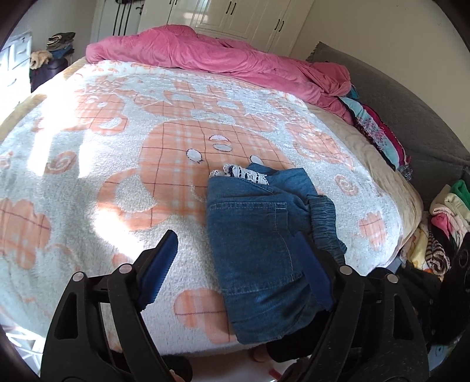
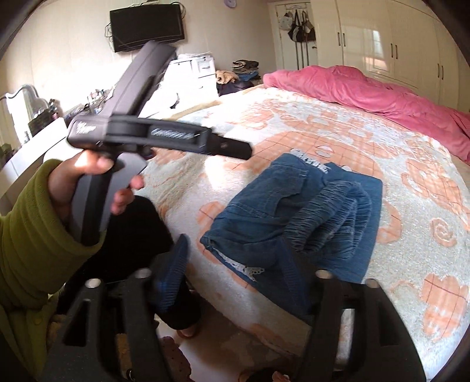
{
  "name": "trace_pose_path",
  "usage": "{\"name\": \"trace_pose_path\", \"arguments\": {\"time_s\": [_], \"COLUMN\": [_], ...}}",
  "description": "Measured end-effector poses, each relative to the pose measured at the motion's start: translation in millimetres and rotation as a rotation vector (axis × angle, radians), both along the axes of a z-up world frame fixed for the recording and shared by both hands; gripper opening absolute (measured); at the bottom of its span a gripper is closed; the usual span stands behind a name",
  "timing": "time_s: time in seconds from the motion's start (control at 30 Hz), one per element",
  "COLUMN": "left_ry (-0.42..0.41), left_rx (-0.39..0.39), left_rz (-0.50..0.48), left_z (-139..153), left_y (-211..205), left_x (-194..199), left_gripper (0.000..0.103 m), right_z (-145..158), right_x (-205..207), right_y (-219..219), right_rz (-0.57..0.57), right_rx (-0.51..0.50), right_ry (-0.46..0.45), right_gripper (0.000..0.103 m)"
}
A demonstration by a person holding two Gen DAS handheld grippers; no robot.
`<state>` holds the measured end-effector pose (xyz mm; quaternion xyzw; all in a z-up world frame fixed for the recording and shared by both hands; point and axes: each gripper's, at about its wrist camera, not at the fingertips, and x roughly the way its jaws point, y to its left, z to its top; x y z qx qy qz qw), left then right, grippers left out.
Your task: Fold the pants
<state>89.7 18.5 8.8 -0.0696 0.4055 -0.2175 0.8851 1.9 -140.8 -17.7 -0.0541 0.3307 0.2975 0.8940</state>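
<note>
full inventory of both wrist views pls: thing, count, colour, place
jeans: 1, blue denim, folded bundle at near edge of bed
blanket: 1, white and orange, covering bed
duvet: 1, pink, bunched at far end of bed
clothes pile: 1, mixed colours, right side of bed
wardrobe: 1, white, far wall
TV: 1, black, wall-mounted
left hand-held gripper: black, blue pads, open, above jeans
right hand-held gripper: black, blue pads, open, at bed edge
left hand: green sleeve, gripping handle
</note>
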Motion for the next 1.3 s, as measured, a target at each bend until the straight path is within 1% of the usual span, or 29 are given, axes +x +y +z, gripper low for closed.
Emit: {"name": "trace_pose_path", "arguments": {"time_s": [0.1, 0.13, 0.17, 0.27, 0.37, 0.57, 0.73, 0.93, 1.07, 1.23, 1.3], "left_ry": [-0.009, -0.011, -0.014, -0.028, -0.042, -0.053, -0.051, -0.042, -0.021, 0.034, 0.05], "left_rx": [0.003, 0.005, 0.008, 0.009, 0.012, 0.013, 0.017, 0.021, 0.027, 0.02, 0.012], "left_rz": [-0.003, -0.003, -0.002, -0.001, 0.001, 0.004, -0.002, -0.012, -0.006, 0.012, 0.007], "left_z": [2.2, 3.0, 4.0, 8.5, 13.5, 17.0, 17.8, 14.4, 6.3, -12.3, -19.6], "left_y": [2.2, 2.5, 2.8, 2.6, 1.8, 0.1, -3.2, -5.5, -1.9, 1.9, 0.0], "left_x": [-8.2, -10.0, -11.8, -17.4, -21.6, -24.7, -27.9, -35.2, -39.0, -31.8, -29.0], "left_gripper": [0.083, 0.087, 0.088, 0.091, 0.093, 0.093, 0.093, 0.093, 0.093, 0.093, 0.093], "right_z": [5.0, 6.6, 8.7, 14.6, 18.3, 21.7, 23.6, 26.0, 21.8, 9.8, 2.9], "right_x": [-3.6, -4.0, -4.5, -2.9, -0.5, 0.6, 1.7, 1.6, 7.1, 17.5, 24.9], "right_y": [-6.1, -7.6, -10.1, -19.8, -30.8, -49.3, -61.5, -73.4, -81.9, -93.6, -97.5], "right_rz": [-0.024, -0.032, -0.049, -0.103, -0.147, -0.214, -0.263, -0.304, -0.346, -0.403, -0.413], "right_rx": [0.015, 0.015, 0.014, 0.03, 0.041, 0.052, 0.042, 0.048, 0.021, 0.036, 0.049], "right_ry": [-0.016, -0.019, -0.027, -0.049, -0.06, -0.069, -0.086, -0.086, -0.071, -0.018, 0.02], "right_gripper": [0.075, 0.079, 0.085, 0.09, 0.091, 0.091, 0.091, 0.091, 0.091, 0.091, 0.091]}}
